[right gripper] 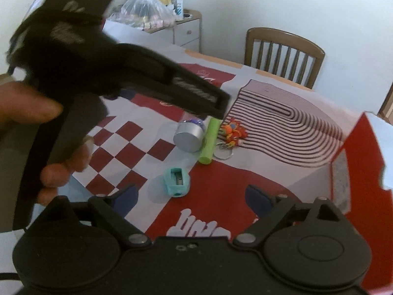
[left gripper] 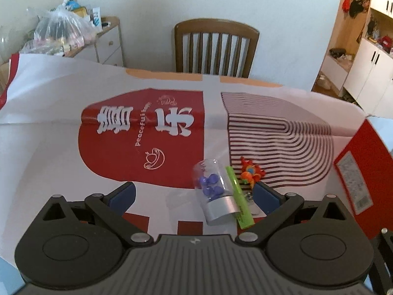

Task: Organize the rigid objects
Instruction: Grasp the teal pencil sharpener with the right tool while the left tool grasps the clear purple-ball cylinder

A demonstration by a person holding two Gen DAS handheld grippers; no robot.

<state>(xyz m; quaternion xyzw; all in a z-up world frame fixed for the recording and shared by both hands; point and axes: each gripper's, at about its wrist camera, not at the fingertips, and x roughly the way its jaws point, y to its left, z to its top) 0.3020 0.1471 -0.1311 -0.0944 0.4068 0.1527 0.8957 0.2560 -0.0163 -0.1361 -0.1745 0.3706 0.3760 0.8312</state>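
A clear jar with a silver lid and blue beads lies on its side on the printed table cover. A green tube lies against it, with an orange toy keychain to the right. My left gripper is open, with the jar and tube between its fingers. In the right wrist view the jar, tube, keychain and a teal pencil sharpener lie ahead. My right gripper is open and empty, just short of the sharpener.
A red box stands at the table's right edge; it also shows in the right wrist view. A wooden chair stands behind the table. A cabinet with a plastic bag is at the far left.
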